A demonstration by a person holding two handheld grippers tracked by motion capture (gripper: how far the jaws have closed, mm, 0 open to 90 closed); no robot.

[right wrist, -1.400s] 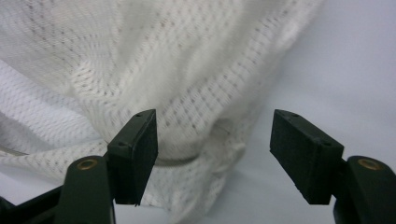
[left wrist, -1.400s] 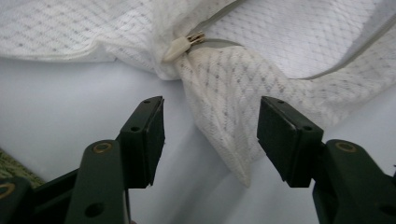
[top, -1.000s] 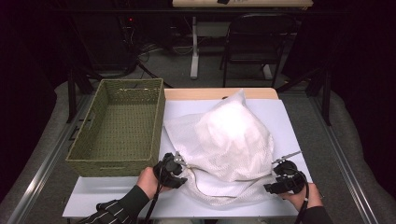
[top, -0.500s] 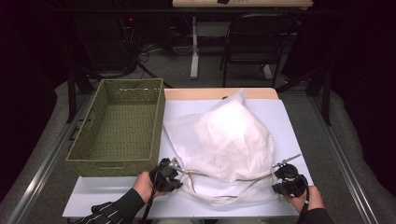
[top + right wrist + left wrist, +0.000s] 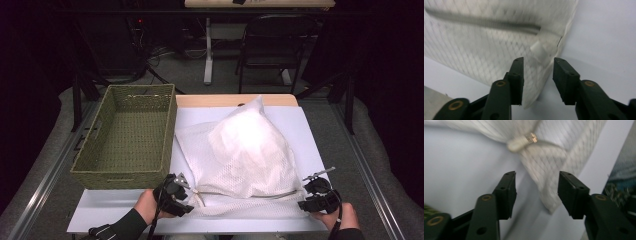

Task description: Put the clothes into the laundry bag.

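Mesh bag [image 5: 549, 170] blurred, cropped (both gripper views).

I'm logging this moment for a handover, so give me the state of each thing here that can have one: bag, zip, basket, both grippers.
mesh laundry bag: stuffed full, lying on the white table cover.
zip: appears closed along the near edge, pull at the left end.
wicker basket: empty, upright, beside the bag.
left gripper: open, at the bag's corner.
right gripper: open, astride the bag's other corner.
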